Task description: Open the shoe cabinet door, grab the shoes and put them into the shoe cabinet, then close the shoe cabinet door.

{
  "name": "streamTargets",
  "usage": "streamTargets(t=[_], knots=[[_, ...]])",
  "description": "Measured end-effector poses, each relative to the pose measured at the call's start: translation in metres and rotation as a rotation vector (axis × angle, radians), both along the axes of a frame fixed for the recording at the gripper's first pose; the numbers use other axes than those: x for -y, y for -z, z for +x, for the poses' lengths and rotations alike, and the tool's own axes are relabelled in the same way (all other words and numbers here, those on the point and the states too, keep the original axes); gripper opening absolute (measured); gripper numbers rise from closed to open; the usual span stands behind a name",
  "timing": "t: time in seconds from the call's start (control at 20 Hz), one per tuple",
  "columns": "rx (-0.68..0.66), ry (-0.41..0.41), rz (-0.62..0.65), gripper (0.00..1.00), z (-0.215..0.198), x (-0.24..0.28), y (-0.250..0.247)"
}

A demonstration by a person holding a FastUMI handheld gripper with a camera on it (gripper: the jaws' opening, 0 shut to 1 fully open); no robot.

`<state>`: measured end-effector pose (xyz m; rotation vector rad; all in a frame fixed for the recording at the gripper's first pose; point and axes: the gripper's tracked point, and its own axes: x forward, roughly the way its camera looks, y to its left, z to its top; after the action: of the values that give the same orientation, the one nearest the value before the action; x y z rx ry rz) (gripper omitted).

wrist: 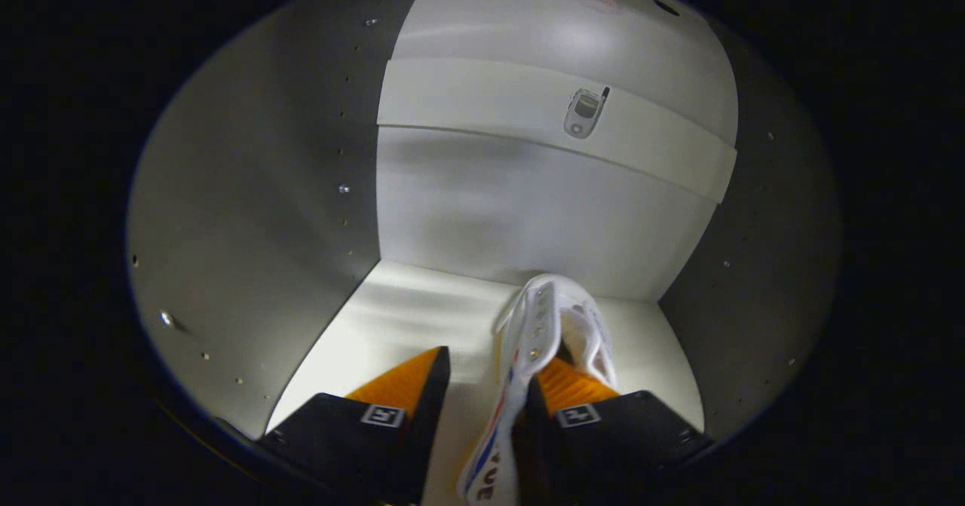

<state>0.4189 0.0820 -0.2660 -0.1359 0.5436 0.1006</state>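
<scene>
Inside the shoe cabinet [249, 212], over its floor, I have the gripper [486, 374] spread apart; the white shoe [539, 325] sits against the right finger, clear of the left.

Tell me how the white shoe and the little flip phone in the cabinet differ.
The shoe is white fabric with laces; the phone is grey and hard-looking. The shoe sits on the lower shelf, against the gripper's right finger, with the fingers apart; the phone lies on the upper shelf, beyond them. The shoe looks much bigger. Both are inside the cabinet.
</scene>
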Motion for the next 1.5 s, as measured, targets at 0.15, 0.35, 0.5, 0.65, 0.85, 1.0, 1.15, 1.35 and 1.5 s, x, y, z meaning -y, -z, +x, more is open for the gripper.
streamTargets(t=[0.15,0.35,0.5,0.65,0.85,1.0,1.15,1.35,1.5], knots=[[-0.013,0.000,0.070,0.82,-0.012,-0.009,-0.006],[0.009,0.020,0.120,0.98,-0.034,-0.005,-0.028],[0.039,0.037,0.164,0.99,-0.051,0.004,-0.051],[0.107,0.041,0.186,0.99,-0.071,0.014,-0.082],[0.212,0.046,0.199,0.98,-0.117,0.026,-0.128],[0.323,0.041,0.197,0.98,-0.171,0.032,-0.168],[0.397,0.041,0.176,0.98,-0.231,0.040,-0.197],[0.467,0.068,0.122,0.98,-0.313,0.062,-0.223],[0.476,0.086,0.103,0.99,-0.368,0.086,-0.232]])
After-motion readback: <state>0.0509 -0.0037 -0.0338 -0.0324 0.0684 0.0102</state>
